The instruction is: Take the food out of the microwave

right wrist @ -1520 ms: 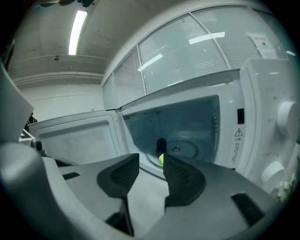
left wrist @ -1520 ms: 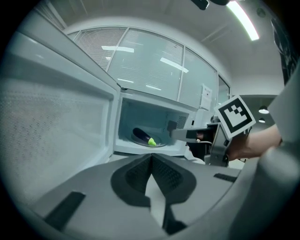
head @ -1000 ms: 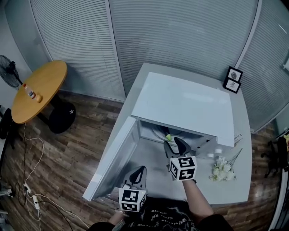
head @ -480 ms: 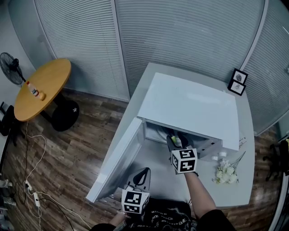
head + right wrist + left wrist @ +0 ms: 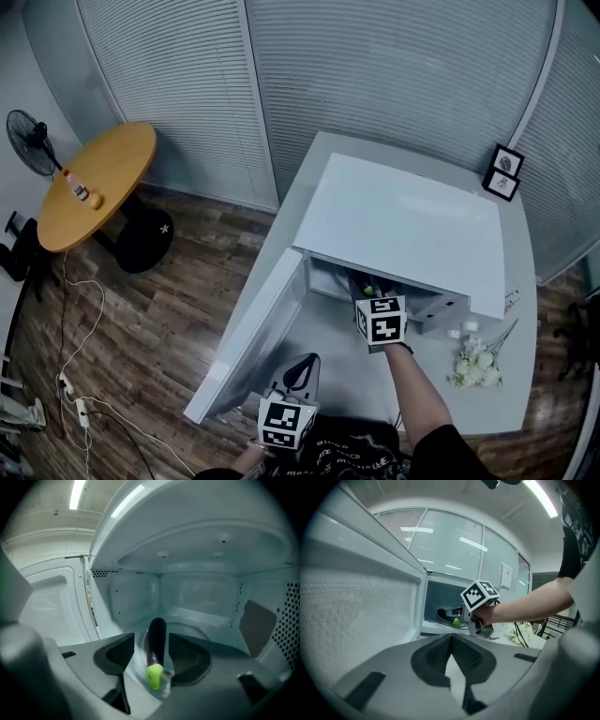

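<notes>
Right gripper (image 5: 152,635) first: poises 2 just-widened jaws apart astride the eggplant (image 5: 155,651) near the microwave (image 5: 403,220) floor's front edge, ready to clamp; holds closed, empty left gripper (image 5: 451,639) back by the desk's (image 5: 347,375) front edge.

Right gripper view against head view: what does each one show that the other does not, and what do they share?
Only the right gripper view: the inside of the microwave, where the dark body of an eggplant lies between the jaws of the right claw; they stand apart, have just been opening, and do not press it.
Only the head view: the left claw, white flowers, picture frames, a round wooden table and a fan.
Both: the microwave, its open door, the right claw and the eggplant's green end.
</notes>
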